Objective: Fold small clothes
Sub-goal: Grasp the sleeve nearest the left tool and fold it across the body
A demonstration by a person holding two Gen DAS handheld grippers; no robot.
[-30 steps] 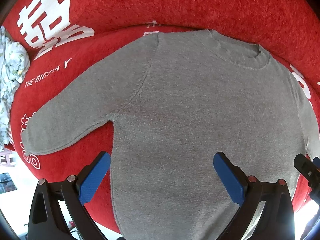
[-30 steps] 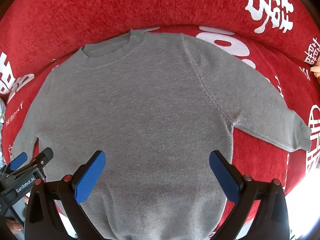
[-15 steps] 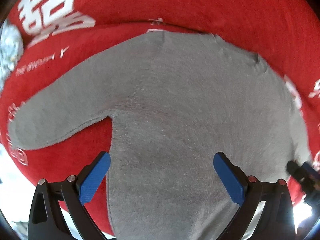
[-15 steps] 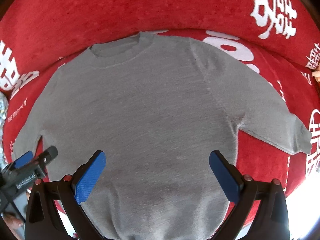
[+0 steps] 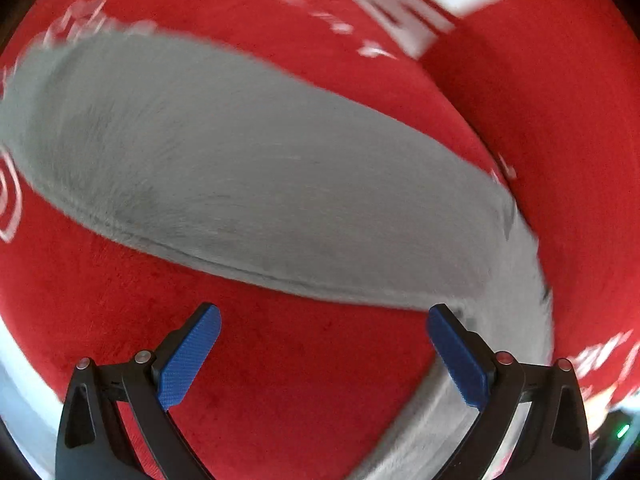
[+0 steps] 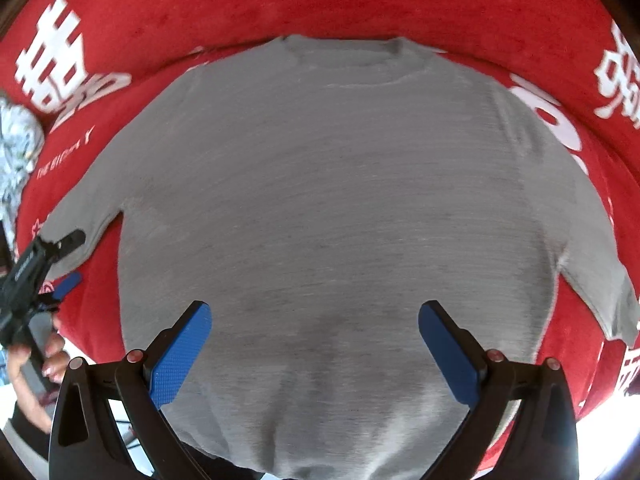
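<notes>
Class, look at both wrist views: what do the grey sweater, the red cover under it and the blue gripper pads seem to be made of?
Grey sweater: apparently a fine knit, matte; faint horizontal rows and a ribbed collar show.
Red cover: seemingly plush, velvety fabric with a short nap and white print.
Blue pads on the right gripper: probably rubber or plastic, with a fine dotted grip texture. The left gripper has the same.

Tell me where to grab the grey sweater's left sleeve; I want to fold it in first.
Grip the cuff end of the grey sweater, coming from the outer left side with the left hand-held gripper, already open beside it. The sleeve lies flat and angled outward on the red cover, so its free tip lifts easiest.
</notes>
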